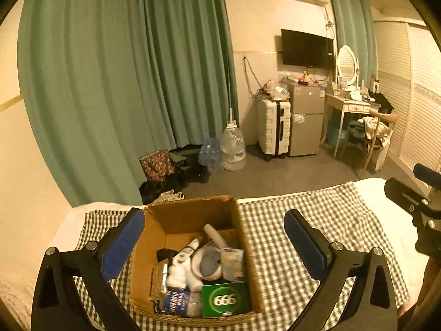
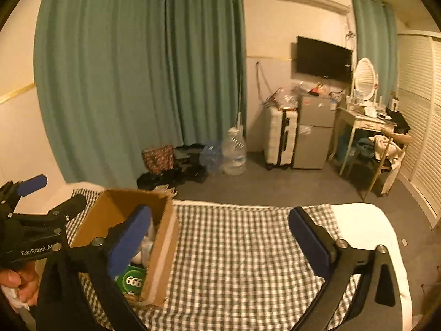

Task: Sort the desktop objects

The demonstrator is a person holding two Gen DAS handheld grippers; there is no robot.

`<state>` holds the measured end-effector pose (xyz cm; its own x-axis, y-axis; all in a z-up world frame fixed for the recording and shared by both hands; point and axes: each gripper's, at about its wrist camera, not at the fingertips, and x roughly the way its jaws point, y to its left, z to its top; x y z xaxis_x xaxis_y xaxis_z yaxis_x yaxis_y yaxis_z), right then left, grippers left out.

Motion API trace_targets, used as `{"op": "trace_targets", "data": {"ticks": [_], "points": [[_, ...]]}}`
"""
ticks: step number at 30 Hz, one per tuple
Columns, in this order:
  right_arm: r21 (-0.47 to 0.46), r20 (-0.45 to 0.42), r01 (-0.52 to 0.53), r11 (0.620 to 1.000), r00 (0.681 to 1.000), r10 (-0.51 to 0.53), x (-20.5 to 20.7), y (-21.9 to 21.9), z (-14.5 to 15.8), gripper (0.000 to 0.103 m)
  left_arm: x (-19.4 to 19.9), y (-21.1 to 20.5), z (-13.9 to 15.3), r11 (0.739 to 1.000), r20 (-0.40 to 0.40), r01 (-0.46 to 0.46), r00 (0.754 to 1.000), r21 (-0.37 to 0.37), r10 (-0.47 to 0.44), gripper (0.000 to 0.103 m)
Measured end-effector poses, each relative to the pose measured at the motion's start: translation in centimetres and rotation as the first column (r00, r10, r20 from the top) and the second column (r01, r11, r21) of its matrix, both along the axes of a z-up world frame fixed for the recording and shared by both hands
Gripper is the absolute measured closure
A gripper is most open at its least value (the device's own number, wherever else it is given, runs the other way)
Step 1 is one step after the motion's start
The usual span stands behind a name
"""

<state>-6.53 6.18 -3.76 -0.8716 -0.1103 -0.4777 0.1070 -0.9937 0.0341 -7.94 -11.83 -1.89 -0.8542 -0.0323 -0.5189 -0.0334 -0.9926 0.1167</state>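
Now both grippers stand wide open and hold nothing; the left gripper (image 1: 215, 237) hangs over the cardboard box (image 1: 154, 237), with one blue pad on each side of it but not touching it; the right gripper (image 2: 220, 237) hangs over the bare checked cloth (image 2: 234, 248), with its left pad in front of the box and nothing between its pads.

Inside the box lie the sorted things, all piled close together; a green card with "666" (image 1: 226, 299) sits at the near end; beside it lies a small blue and white packet (image 1: 176, 302); above them are a white spray bottle (image 1: 187, 248), a roll of tape (image 1: 208, 266), a white tube (image 1: 216, 237) and a pale printed pack (image 1: 233, 264); something dark (image 1: 165, 253) hides near the left wall, and I cannot tell what it is.

The box sits on the checked cloth, at its left end, on the bed (image 2: 366, 226); the rest of the cloth looks empty, with no loose things left on it.

So I think the sorting is done, or nearly done; everything I can see is already in the box; maybe something waits out of sight, but the pictures do not show it.
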Motion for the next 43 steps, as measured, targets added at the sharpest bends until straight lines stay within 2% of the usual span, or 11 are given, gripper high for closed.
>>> {"op": "trace_targets", "data": {"ticks": [5,10,13,15,21,25,36,43], "points": [[-0.015,-0.023,0.024,1.0,0.999,-0.024,1.5,3.5,1.6,0.0,1.4,3.6,0.9,1.0,-0.01,-0.003,1.0,-0.007,0.003,0.0],[-0.021,-0.024,0.03,0.999,0.999,-0.031,2.8,7.1,2.0,0.0,2.1,6.9,1.1,1.0,0.005,0.002,1.0,0.024,-0.002,0.0],[-0.022,-0.029,0.046,0.999,0.998,-0.047,3.7,9.4,2.0,0.0,2.5,9.3,1.0,1.0,0.004,0.003,1.0,0.001,-0.003,0.0],[-0.027,-0.023,0.059,0.998,0.998,-0.06,4.2,11.1,1.7,0.0,2.7,10.5,0.8,1.0,0.0,-0.018,1.0,-0.021,0.018,0.0],[-0.014,0.024,0.087,0.996,0.996,-0.087,4.8,15.0,0.1,0.0,3.5,13.0,-0.1,0.999,-0.011,-0.05,0.999,0.004,0.05,0.0],[-0.003,0.03,0.085,0.996,0.996,-0.084,5.5,17.1,-0.9,0.0,3.7,14.5,-0.9,0.997,-0.008,-0.075,0.997,-0.025,0.075,0.0],[-0.011,0.04,0.061,0.998,0.997,-0.06,6.0,19.0,-2.6,0.0,4.1,15.6,-2.8,0.992,0.026,-0.117,0.993,-0.05,0.118,0.0],[-0.022,0.046,0.055,0.998,0.998,-0.054,5.2,19.3,-3.4,0.0,3.8,15.6,-3.7,0.994,0.036,-0.103,0.994,-0.042,0.104,0.0]]}}
